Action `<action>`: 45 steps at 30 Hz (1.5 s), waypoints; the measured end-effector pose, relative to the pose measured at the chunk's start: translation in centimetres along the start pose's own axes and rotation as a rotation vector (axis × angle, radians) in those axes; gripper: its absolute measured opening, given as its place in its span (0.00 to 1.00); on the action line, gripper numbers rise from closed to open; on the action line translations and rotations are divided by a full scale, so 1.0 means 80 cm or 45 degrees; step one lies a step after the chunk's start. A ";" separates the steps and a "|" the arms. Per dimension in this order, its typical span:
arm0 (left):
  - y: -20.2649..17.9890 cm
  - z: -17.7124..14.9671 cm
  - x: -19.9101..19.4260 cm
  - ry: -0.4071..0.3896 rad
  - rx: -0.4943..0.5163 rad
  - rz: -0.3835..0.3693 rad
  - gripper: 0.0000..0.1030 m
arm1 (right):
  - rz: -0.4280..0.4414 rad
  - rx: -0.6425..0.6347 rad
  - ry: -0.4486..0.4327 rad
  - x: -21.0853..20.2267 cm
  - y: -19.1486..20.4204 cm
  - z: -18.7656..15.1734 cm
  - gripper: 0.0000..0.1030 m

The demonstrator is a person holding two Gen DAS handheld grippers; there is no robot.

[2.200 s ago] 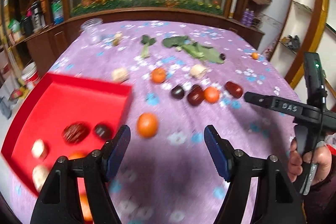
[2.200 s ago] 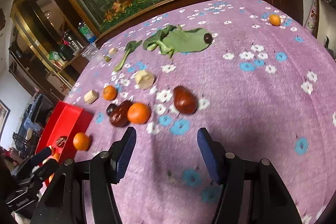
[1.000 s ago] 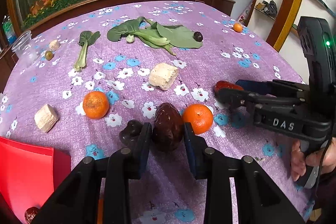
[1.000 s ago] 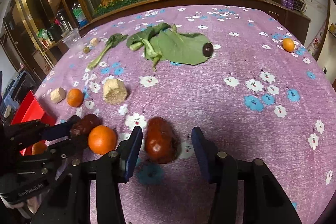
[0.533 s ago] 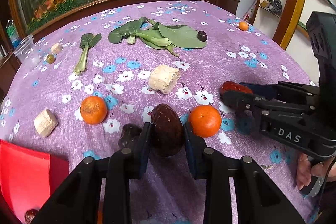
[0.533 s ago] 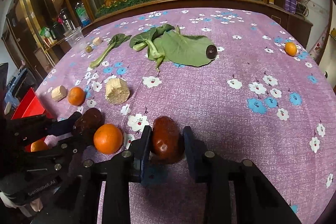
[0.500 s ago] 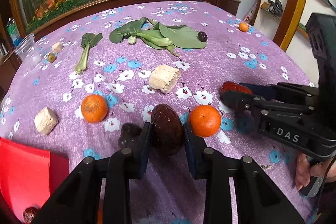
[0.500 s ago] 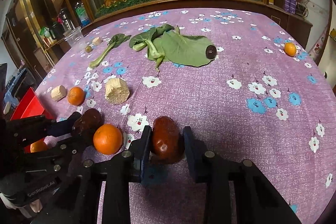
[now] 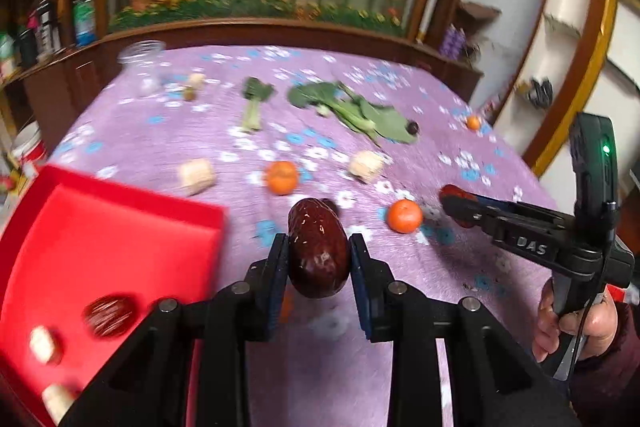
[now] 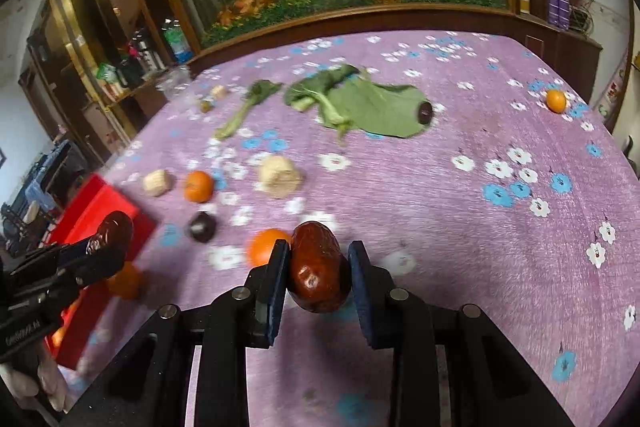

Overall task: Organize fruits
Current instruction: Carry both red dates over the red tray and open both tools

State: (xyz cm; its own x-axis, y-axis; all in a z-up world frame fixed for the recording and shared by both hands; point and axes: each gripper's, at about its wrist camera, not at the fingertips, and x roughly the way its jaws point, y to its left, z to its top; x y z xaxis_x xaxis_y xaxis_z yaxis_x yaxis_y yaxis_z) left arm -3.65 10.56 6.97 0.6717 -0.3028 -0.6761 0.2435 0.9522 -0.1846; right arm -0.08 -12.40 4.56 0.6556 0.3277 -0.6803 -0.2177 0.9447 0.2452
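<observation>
My left gripper is shut on a dark red date and holds it above the purple cloth, just right of the red tray. It also shows in the right wrist view. My right gripper is shut on a second red date, lifted over the cloth; it also shows in the left wrist view. Oranges and a small dark fruit lie on the cloth. The tray holds a date and pale pieces.
Green leaves with a dark fruit, a leafy stalk, pale chunks, a far orange and a clear cup lie on the flowered cloth. Wooden cabinets ring the table.
Both grippers have lifted their dates off the cloth. The left one has swung back and left toward the red tray. The small dark fruit stays on the cloth.
</observation>
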 end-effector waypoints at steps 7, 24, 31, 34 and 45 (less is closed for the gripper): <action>0.085 -0.016 -0.072 -0.096 -0.134 0.139 0.28 | 0.107 -0.078 -0.019 -0.029 0.074 0.015 0.32; 0.239 -0.040 -0.090 -0.056 -0.343 0.323 0.28 | 0.287 -0.261 0.228 0.090 0.277 0.015 0.32; 0.257 -0.032 -0.073 -0.034 -0.353 0.324 0.28 | 0.250 -0.291 0.291 0.143 0.302 0.010 0.32; 0.260 -0.029 -0.064 -0.012 -0.360 0.318 0.28 | 0.244 -0.288 0.303 0.154 0.303 0.010 0.32; 0.256 -0.029 -0.082 -0.041 -0.414 0.317 0.43 | 0.274 -0.284 0.254 0.140 0.304 0.012 0.44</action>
State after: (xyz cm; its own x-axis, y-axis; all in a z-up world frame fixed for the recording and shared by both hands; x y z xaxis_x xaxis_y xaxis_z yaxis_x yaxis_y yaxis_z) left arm -4.69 32.18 5.97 0.7048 -0.0579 -0.7070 -0.1596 0.9582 -0.2376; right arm 2.66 14.24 3.61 0.4287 0.4945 -0.7561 -0.5023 0.8261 0.2555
